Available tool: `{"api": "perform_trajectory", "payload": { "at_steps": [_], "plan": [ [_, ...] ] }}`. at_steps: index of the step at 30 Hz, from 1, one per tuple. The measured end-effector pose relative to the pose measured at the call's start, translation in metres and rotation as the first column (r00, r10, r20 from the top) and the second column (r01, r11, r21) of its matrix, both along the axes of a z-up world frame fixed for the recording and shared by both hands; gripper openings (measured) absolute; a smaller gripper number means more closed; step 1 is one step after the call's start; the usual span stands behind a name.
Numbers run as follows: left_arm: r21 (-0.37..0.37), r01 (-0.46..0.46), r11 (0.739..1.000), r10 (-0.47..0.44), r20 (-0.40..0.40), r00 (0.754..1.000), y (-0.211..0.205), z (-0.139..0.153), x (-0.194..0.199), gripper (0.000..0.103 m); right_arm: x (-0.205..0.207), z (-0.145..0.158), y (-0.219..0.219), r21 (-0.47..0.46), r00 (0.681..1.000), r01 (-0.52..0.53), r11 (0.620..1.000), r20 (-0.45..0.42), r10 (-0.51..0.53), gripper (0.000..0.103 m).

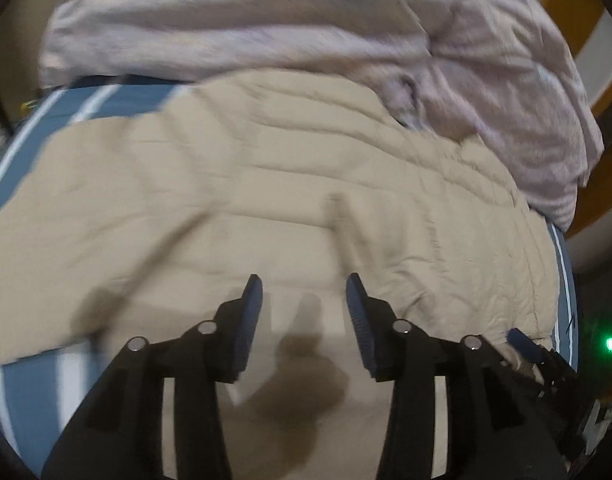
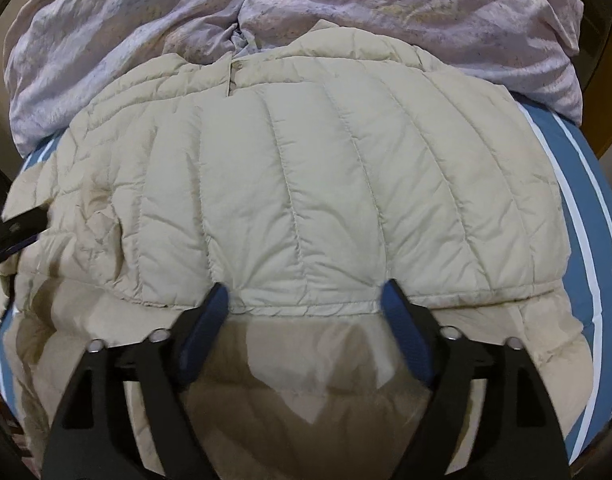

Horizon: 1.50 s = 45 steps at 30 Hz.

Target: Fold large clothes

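A beige quilted puffer jacket (image 2: 306, 184) lies spread on a blue bed sheet with white stripes (image 2: 585, 208). In the right wrist view a folded layer of the jacket ends in a hem just ahead of the fingertips. My right gripper (image 2: 306, 292) is open and empty, just above that hem. The jacket also fills the left wrist view (image 1: 266, 200), which is blurred. My left gripper (image 1: 304, 284) is open and empty above the jacket. The other gripper shows at the lower right edge of the left wrist view (image 1: 537, 352) and at the left edge of the right wrist view (image 2: 10, 224).
A crumpled pale pink duvet (image 2: 345, 12) is bunched behind the jacket, and shows too in the left wrist view (image 1: 345, 20). The blue sheet (image 1: 34, 392) shows at the left, and the bed's edge runs down the right side. A green light (image 1: 610, 344) glows at right.
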<state>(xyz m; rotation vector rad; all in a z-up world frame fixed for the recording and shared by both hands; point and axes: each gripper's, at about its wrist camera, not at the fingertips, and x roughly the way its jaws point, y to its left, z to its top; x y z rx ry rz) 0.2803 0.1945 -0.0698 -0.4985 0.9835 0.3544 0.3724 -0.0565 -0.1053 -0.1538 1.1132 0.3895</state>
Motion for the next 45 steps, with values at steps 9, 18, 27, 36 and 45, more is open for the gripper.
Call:
{"api": "perform_trajectory", "payload": {
  "at_steps": [9,18,27,36,45],
  "plan": [
    [0.065,-0.306,0.95,0.309,-0.024,0.951,0.101,0.012,-0.144,0.048,-0.018,0.027,0.007,-0.001,0.997,-0.014,1.0,0.076,0.014,0.087],
    [0.057,-0.586,0.808,0.589,-0.073,0.805,0.18,-0.007,-0.268,0.048,-0.051,0.04,0.035,0.035,0.989,-0.124,0.992,0.084,0.121,0.087],
    [-0.017,-0.724,0.69,0.719,-0.101,0.688,0.206,-0.03,-0.308,0.037,-0.067,0.041,0.041,0.016,0.98,-0.183,0.983,0.085,0.181,0.087],
    [-0.005,-0.751,0.66,0.748,-0.092,0.658,0.206,-0.036,-0.3,0.022,-0.066,0.036,0.031,0.008,0.984,-0.166,0.986,0.068,0.165,0.087],
    [0.02,-0.744,0.668,0.744,-0.05,0.667,0.205,-0.025,-0.293,0.003,-0.057,0.032,0.019,0.011,0.988,-0.146,0.989,0.055,0.145,0.087]
  ]
}}
